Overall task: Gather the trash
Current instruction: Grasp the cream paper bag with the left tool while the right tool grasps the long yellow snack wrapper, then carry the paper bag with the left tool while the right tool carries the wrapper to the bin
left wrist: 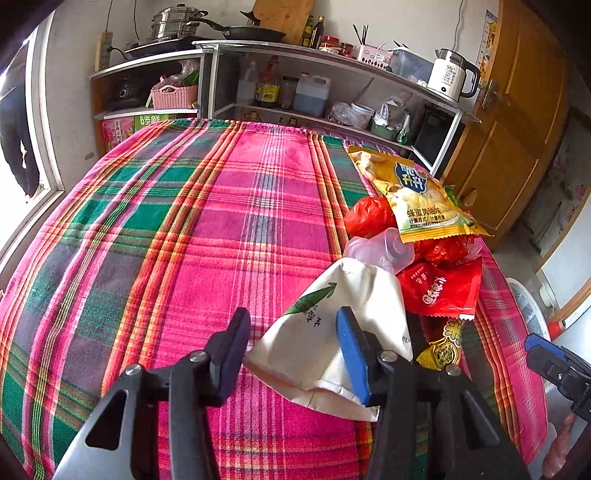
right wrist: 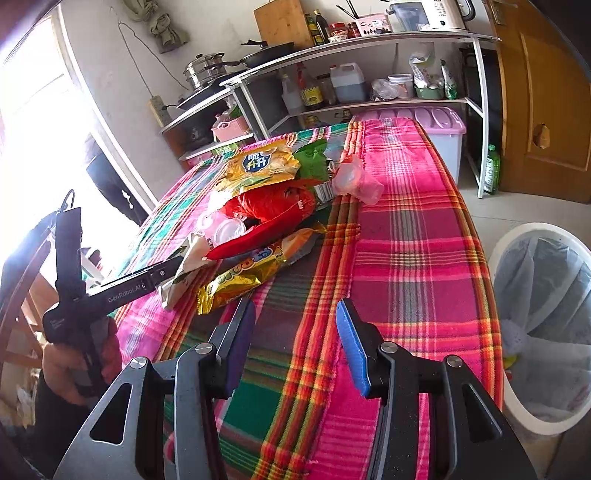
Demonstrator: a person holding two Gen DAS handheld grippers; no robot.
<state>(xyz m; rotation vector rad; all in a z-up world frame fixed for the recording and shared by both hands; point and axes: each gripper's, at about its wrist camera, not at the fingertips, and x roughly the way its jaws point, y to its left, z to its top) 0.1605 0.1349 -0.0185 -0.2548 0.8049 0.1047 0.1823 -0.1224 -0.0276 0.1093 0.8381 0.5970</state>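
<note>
Your trash sits in a loose heap on the tabletop (right wrist: 406,258): a soft white pouch (left wrist: 332,332) printed with a green leaf, a glossy yellow snack bag (left wrist: 417,195) with crimped edges lying on top, crinkled red plastic bags (left wrist: 369,216) under it, a flat red packet (left wrist: 439,288), a clear, squashed plastic cup (left wrist: 380,247), and a shiny gold foil wrapper (right wrist: 243,273) nearest your right side. A green wrapper (right wrist: 314,158) pokes out behind the yellow bag, and a second crumpled clear cup (right wrist: 356,179) lies slightly apart from the heap. The tabletop is draped in a woven plaid cloth of pink, green and orange stripes. Behind it a metal-framed shelf (right wrist: 369,70) carries steel pots (left wrist: 177,24), a black frying pan (left wrist: 251,34), oil bottles and a white electric kettle (left wrist: 452,75); a wooden door (right wrist: 546,110) stands to the right, and a white bin lined with a clear bag (right wrist: 546,295) waits on the floor just beside the table's right edge. Your left gripper (left wrist: 295,350) has its jaws partly spread around the near end of the white pouch; the blue pad lies against the pouch, while I cannot tell if the dark pad touches it. Your right gripper (right wrist: 295,347) hovers over bare cloth with its jaws spread and nothing between them, the gold wrapper just ahead of the left finger.
</note>
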